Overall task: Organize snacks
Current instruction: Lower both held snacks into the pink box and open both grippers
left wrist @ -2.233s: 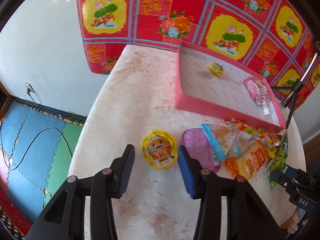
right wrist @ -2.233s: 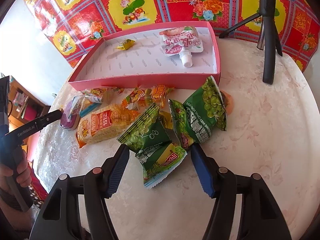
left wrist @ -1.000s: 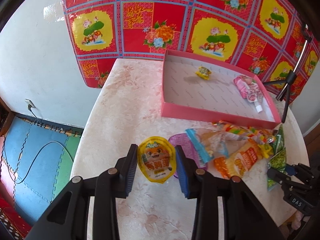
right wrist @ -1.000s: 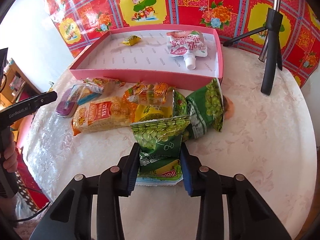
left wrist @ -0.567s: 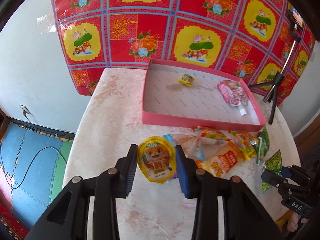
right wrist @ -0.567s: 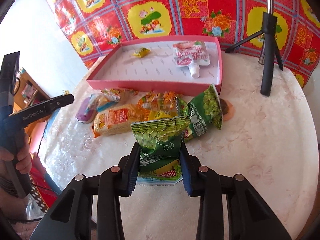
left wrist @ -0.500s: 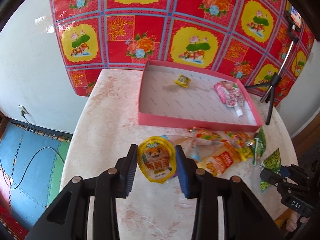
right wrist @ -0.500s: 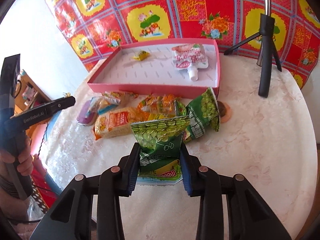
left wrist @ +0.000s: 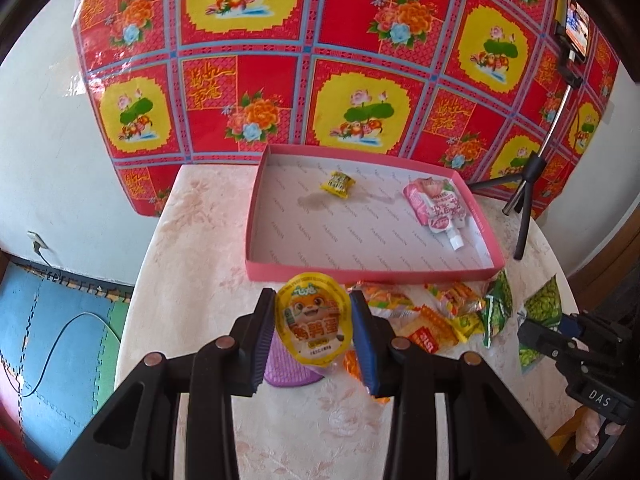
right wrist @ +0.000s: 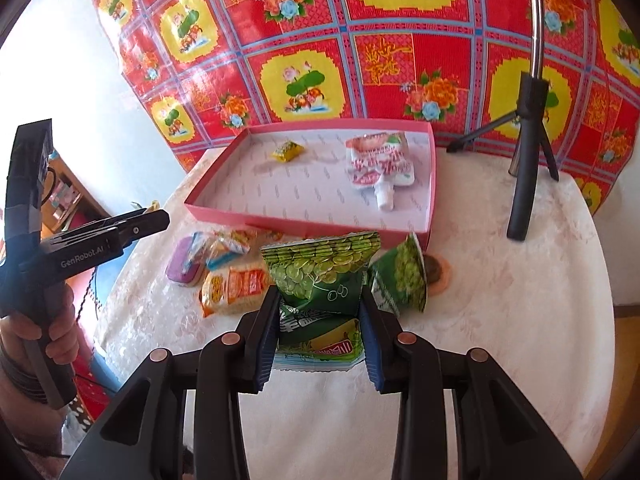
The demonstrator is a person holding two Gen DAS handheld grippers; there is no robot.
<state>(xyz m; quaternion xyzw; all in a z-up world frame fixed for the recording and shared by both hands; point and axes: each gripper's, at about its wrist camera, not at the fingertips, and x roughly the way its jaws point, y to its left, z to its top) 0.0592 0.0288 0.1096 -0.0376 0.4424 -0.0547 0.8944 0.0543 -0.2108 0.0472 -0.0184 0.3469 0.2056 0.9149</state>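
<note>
My left gripper [left wrist: 314,312] is shut on a round yellow jelly cup [left wrist: 314,322] with an orange cartoon face, lifted above the table. My right gripper [right wrist: 320,322] is shut on a green pea snack bag [right wrist: 322,276], also off the table. Beyond both lies the pink tray [left wrist: 372,274] [right wrist: 304,224], holding a small yellow candy [left wrist: 338,185] [right wrist: 287,151] and a pink spouted pouch [left wrist: 438,208] [right wrist: 380,164]. Loose snacks stay in a heap in front of the tray: an orange packet [right wrist: 234,284], a purple tub [right wrist: 182,266] and a second green bag [right wrist: 404,276].
A black tripod [right wrist: 528,160] stands on the table right of the tray. A round brown snack [right wrist: 436,272] lies beside the green bag. The round table's edge [left wrist: 136,300] drops to blue floor mats at the left. A red and yellow floral cloth hangs behind.
Both grippers closed on their snacks and lifted them off the table. The table and tray now sit lower and farther away in both views.
</note>
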